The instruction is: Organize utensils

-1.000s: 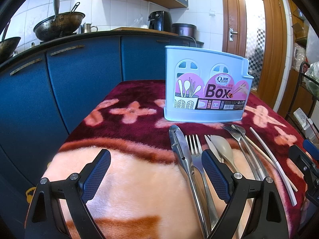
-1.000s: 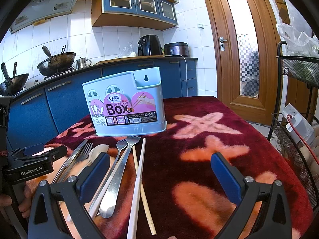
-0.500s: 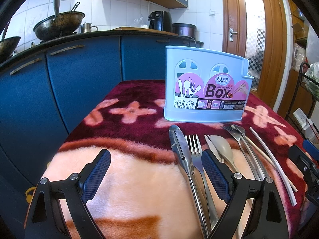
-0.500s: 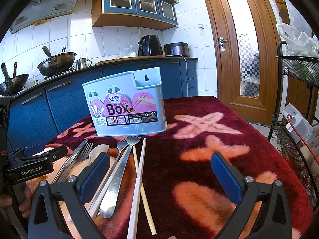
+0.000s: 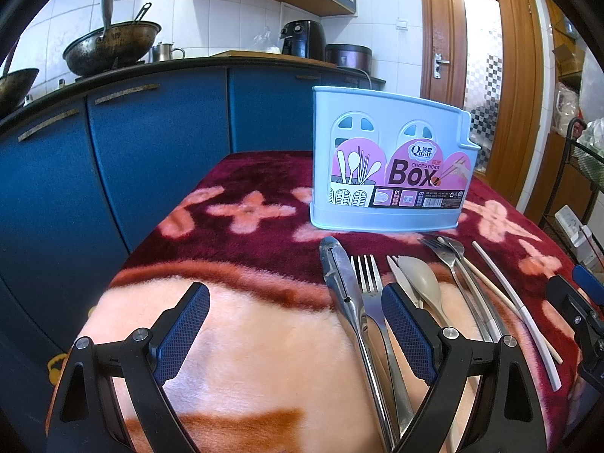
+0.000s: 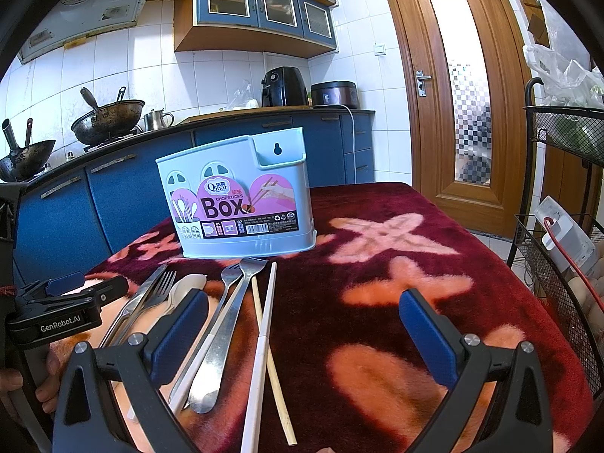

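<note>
A pale blue chopsticks box point(image 5: 389, 162) point(image 6: 241, 204) stands upright on the floral blanket point(image 5: 241, 339). In front of it lie steel tongs point(image 5: 339, 279), a fork point(image 5: 366, 283), a beige spoon point(image 5: 421, 283), further steel forks point(image 6: 234, 302), a white chopstick point(image 6: 264, 324) and a wooden chopstick point(image 6: 264, 336), side by side. My left gripper point(image 5: 294, 328) hovers open just left of the tongs, nothing between its fingers. My right gripper point(image 6: 302, 336) is open over the blanket to the right of the chopsticks, empty.
Blue kitchen cabinets point(image 5: 113, 158) with woks point(image 5: 109, 49) on the counter run behind the table. A wooden door point(image 6: 464, 94) stands at the back right. A black wire rack point(image 6: 558, 249) is beside the table's right edge. A hand point(image 6: 22, 377) holds the left gripper's handle.
</note>
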Available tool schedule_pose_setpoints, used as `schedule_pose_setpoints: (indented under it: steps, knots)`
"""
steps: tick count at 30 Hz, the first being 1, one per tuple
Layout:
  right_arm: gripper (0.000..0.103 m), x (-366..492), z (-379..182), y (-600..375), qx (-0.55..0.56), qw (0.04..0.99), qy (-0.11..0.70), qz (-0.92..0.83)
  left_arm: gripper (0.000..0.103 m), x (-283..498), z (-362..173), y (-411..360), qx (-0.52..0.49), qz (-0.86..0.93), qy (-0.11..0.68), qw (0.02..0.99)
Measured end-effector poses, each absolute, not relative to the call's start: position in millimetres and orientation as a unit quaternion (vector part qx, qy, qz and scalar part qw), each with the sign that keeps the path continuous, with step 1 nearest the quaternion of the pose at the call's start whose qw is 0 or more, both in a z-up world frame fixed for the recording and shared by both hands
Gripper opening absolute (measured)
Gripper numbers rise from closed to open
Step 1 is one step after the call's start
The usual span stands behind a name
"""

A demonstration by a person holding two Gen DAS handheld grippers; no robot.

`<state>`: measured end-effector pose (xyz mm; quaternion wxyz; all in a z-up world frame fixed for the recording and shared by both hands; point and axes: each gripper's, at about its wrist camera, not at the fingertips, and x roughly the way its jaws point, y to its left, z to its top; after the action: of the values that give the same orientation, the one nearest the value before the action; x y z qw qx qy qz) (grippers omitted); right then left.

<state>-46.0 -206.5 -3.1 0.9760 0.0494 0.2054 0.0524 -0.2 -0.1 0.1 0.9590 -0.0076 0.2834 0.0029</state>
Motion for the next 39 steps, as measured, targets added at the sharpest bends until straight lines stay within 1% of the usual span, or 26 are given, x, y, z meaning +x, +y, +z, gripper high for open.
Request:
schedule_pose_setpoints:
  steps: [28,32,39]
  knots:
    - [0.103,-44,-5,-207,0.054,0.975,0.209,0.055,0.093,0,0,0,-0.011,0.002,0.284,0.959]
    - [0.103,-44,-3,-209,0.057,0.973,0.216,0.057,0.093,0,0,3,-0.016,0.003,0.287,0.958]
    - [0.103,-33,3,-211,0.061,0.964,0.251,0.069,0.093,6,2,8,-0.032,-0.013,0.305,0.952]
